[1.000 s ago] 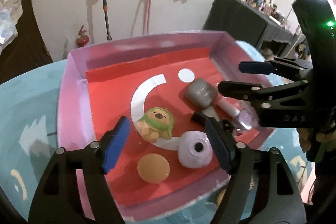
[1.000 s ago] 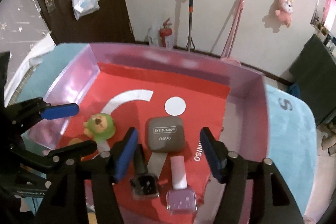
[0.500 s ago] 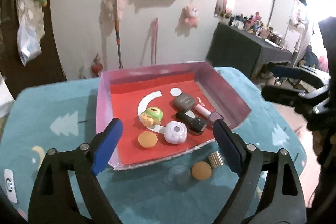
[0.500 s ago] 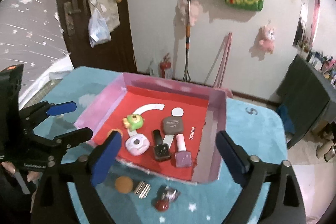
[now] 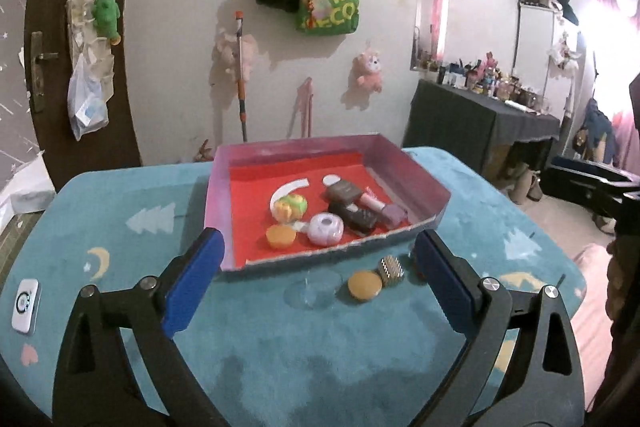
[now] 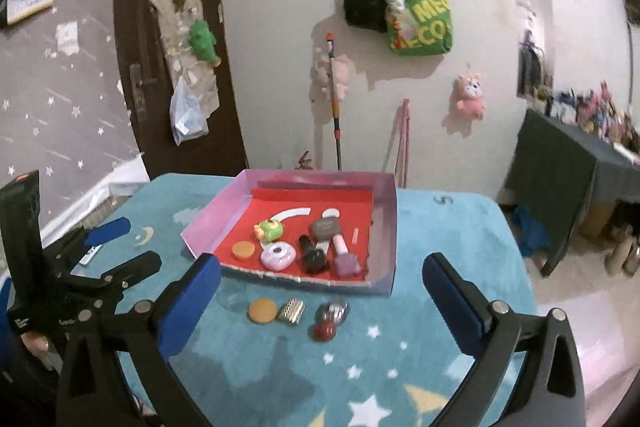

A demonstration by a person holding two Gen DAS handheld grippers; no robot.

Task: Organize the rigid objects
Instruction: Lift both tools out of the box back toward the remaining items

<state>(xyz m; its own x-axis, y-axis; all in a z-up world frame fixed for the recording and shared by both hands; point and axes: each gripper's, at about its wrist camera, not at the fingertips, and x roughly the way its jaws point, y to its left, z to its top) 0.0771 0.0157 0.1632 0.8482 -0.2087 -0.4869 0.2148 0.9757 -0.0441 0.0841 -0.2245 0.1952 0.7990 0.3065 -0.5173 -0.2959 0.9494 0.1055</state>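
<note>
- Right wrist view: my right gripper (image 6: 320, 285) has its fingers wide apart and empty; my left gripper (image 5: 318, 279) is likewise spread, holding nothing.
- The orange disc (image 6: 262, 310), ridged metal piece (image 6: 291, 310) and red ball (image 6: 325, 331) lie on the desk (image 6: 440, 307), just before the tray (image 6: 386, 227).
- They look light, hard and perhaps slippery; I'd pinch the disc across its rim.
- A second ago I hovered close over the tray; now both grippers are pulled well back.

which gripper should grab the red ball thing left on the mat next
Right, probably: the red ball lies between the open jaws of the right gripper. In the left view it sits half hidden beside the right finger.
</note>
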